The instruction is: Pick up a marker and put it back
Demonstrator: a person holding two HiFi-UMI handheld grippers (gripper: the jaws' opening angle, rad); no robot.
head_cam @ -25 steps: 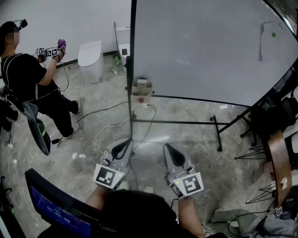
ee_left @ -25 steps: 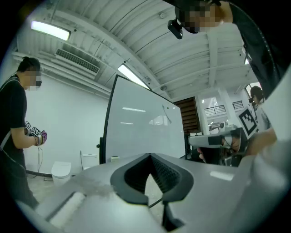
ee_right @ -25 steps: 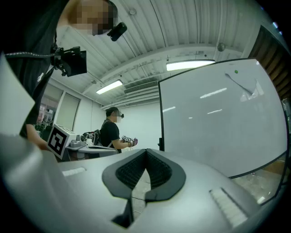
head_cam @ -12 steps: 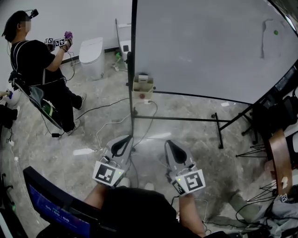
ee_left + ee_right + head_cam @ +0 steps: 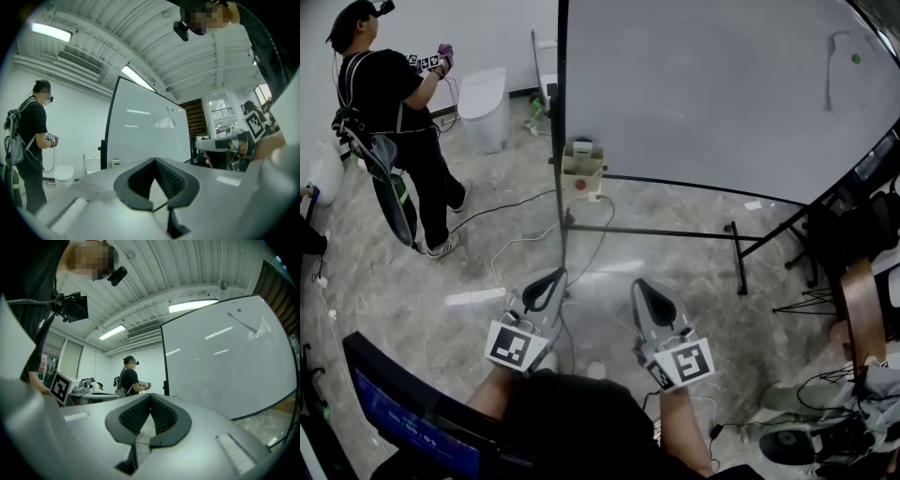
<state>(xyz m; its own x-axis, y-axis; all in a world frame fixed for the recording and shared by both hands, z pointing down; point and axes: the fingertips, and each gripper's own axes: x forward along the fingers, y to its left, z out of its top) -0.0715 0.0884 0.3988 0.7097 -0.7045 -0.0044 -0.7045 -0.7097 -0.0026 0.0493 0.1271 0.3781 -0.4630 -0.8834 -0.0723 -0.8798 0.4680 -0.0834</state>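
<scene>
No marker shows clearly in any view. A small beige box [image 5: 581,169] hangs at the lower left corner of the big whiteboard [image 5: 722,94]; its contents are too small to tell. My left gripper [image 5: 546,284] and right gripper [image 5: 645,292] are held side by side low in the head view, over the floor and short of the whiteboard's stand. Both point toward the board. In the left gripper view the left gripper [image 5: 154,160] has its pads together, with nothing between them. The right gripper [image 5: 151,395] looks the same in its own view: shut and empty.
Another person [image 5: 389,103] with grippers stands at the far left near a white toilet-shaped unit [image 5: 483,108]. Cables [image 5: 516,242] trail over the stone floor. The whiteboard's black stand bar [image 5: 656,232] crosses ahead. A dark screen [image 5: 403,412] sits at lower left, chairs and gear [image 5: 862,319] at right.
The other person has straightened up and shifted toward the top left of the head view. The whiteboard and box drifted slightly upward. My two grippers kept their places and stayed shut.
</scene>
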